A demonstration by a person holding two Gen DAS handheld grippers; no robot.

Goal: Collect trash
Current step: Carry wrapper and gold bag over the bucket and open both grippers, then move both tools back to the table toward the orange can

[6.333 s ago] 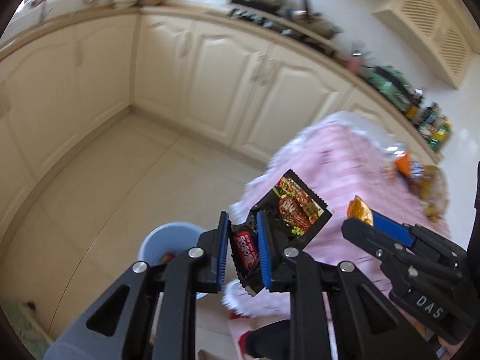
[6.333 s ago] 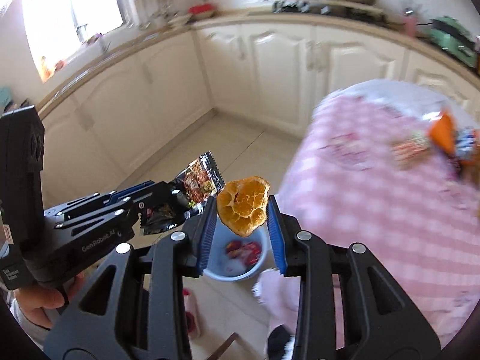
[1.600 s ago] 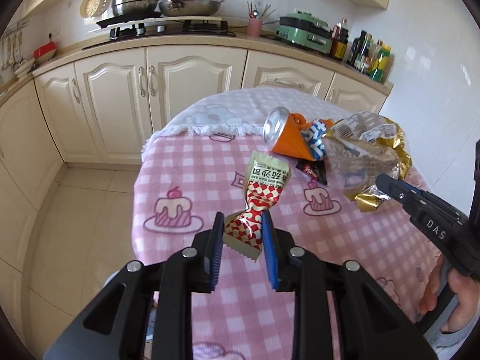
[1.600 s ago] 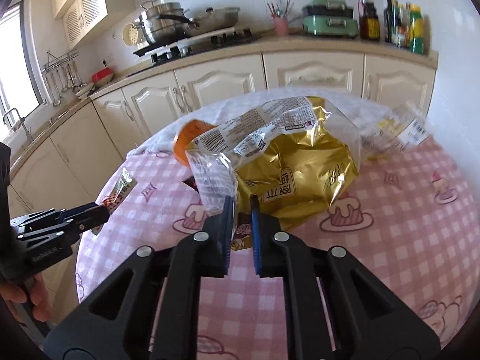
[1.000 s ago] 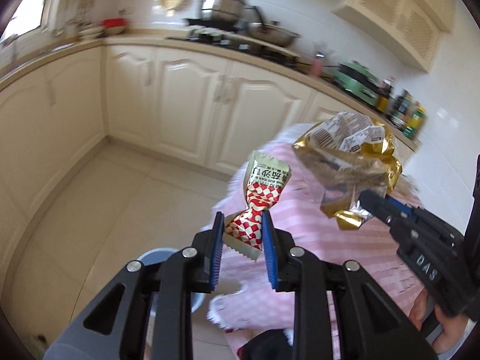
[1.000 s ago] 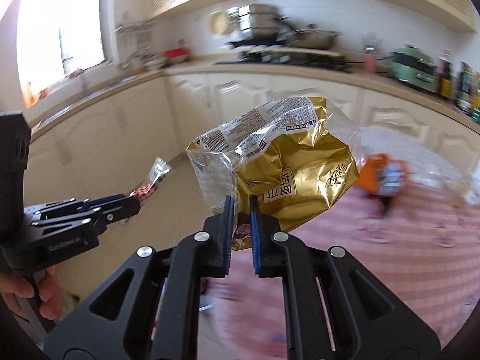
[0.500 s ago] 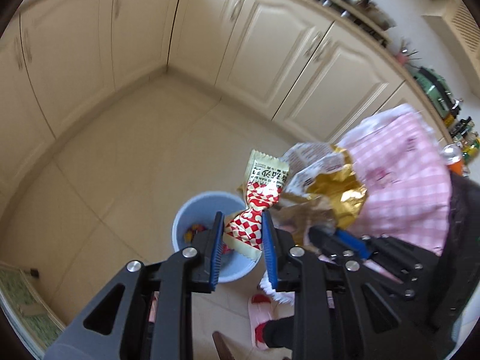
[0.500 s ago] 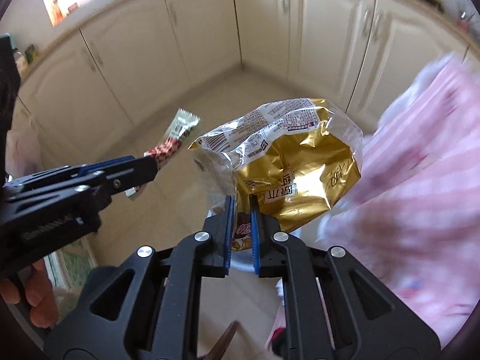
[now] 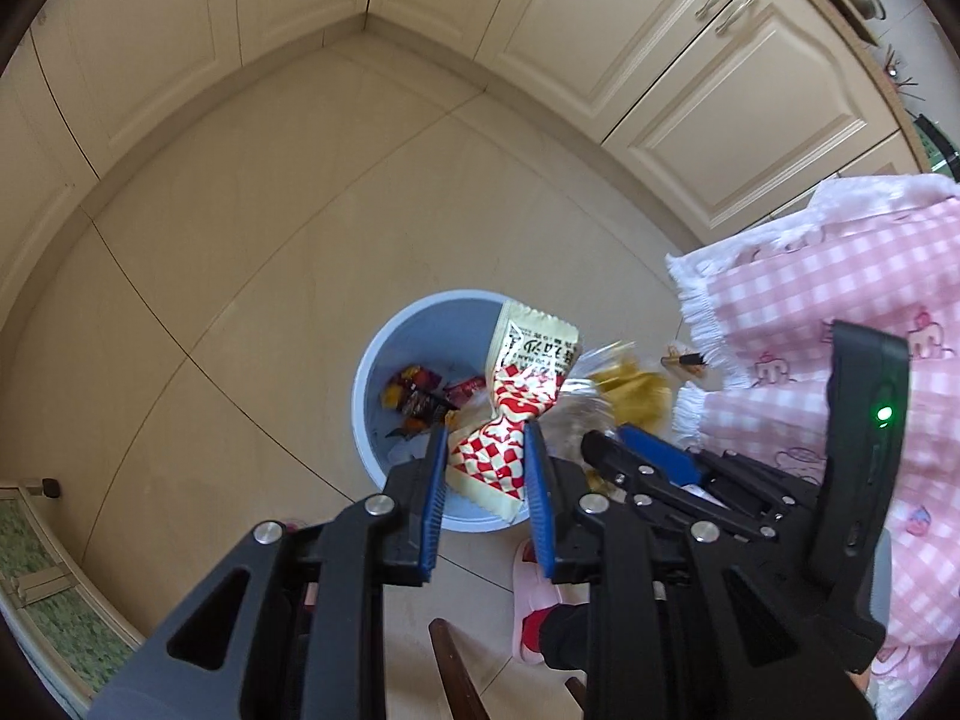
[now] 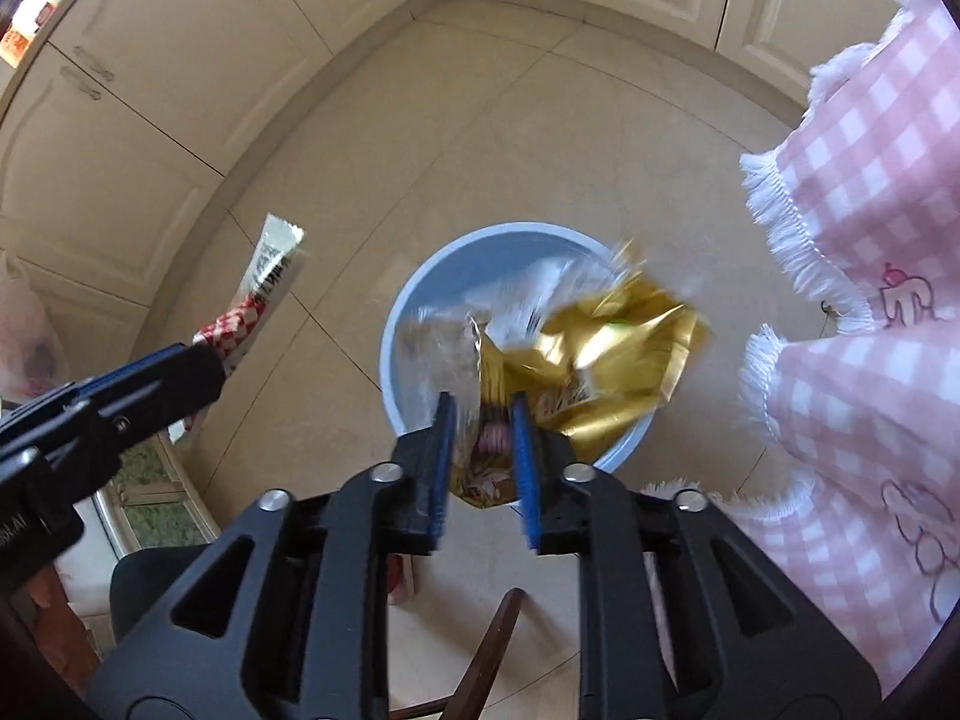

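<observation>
A light blue bin (image 9: pixel 372 360) stands on the tiled floor with several wrappers inside; it shows in the right wrist view too, as bin (image 10: pixel 420 300). My left gripper (image 9: pixel 485 438) is shut on a red-checked wrapper (image 9: pixel 510 402) held over the bin's right side. The wrapper (image 10: pixel 264 282) also appears at the left of the right wrist view. My right gripper (image 10: pixel 483 408) hangs over the bin with its jaws opening. The gold foil bag (image 10: pixel 606 354) is blurred and slipping from between them, its lower end still in the gap. The same bag (image 9: pixel 630 390) shows beside my left gripper.
A table with a pink checked cloth (image 9: pixel 840 312) stands right of the bin; its fringe (image 10: pixel 774 204) hangs close by. Cream cabinets (image 9: pixel 660 42) line the back. A pink slipper (image 9: pixel 534 606) and a dark wooden chair part (image 9: pixel 450 672) are below the grippers.
Both grippers have dropped lower and closer over the bin. My right gripper's jaws have parted and the gold bag has begun sliding down, blurred. The left still grips the checked wrapper.
</observation>
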